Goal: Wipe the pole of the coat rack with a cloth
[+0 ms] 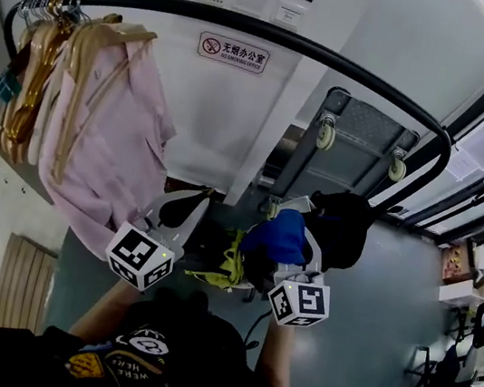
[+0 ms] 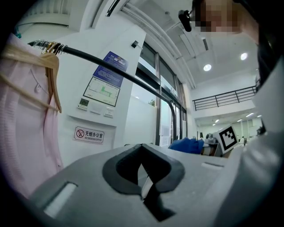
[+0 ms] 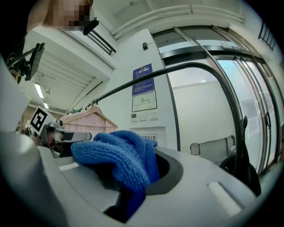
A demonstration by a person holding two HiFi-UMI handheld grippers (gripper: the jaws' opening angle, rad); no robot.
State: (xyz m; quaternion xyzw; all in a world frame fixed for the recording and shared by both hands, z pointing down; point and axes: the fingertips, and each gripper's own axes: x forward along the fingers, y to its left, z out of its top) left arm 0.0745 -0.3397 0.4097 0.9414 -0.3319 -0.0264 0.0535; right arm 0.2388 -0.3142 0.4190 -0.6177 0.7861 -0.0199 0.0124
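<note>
The pole (image 1: 277,38) of the coat rack is a single black tube. It runs level across the top of the head view and bends down in a rounded corner at the right. It looks smooth and bare along most of its run, with clothes only at its left end. In the right gripper view the pole (image 3: 177,71) arches overhead, well above the jaws.

There is one cloth (image 1: 279,236), bright blue and nubbly, bunched into a soft lump. The right gripper (image 1: 293,243) is clamped on it, and in that gripper's own view the cloth (image 3: 120,155) spills out of the jaw notch and over the grey body. It is held below the pole and apart from it.

The left gripper (image 1: 179,210) sits just beside the right one at the same height. Its jaws are drawn together with nothing between them. From its own view the pole (image 2: 111,66) slants across above, and the blue cloth (image 2: 186,145) shows off to the right.

Each of the two grippers carries one marker cube (image 1: 139,258).

One pink shirt (image 1: 109,138) hangs at the left end of the pole on a wooden hanger. Beside it is a tight bunch of further hangers (image 1: 39,62), too crowded to count. Behind the pole, one no-smoking sign (image 1: 234,52) is fixed to the white wall. A grey folded trolley (image 1: 360,148) leans against the wall with two castors showing. A black bag (image 1: 343,223) hangs on the rack's right upright.
</note>
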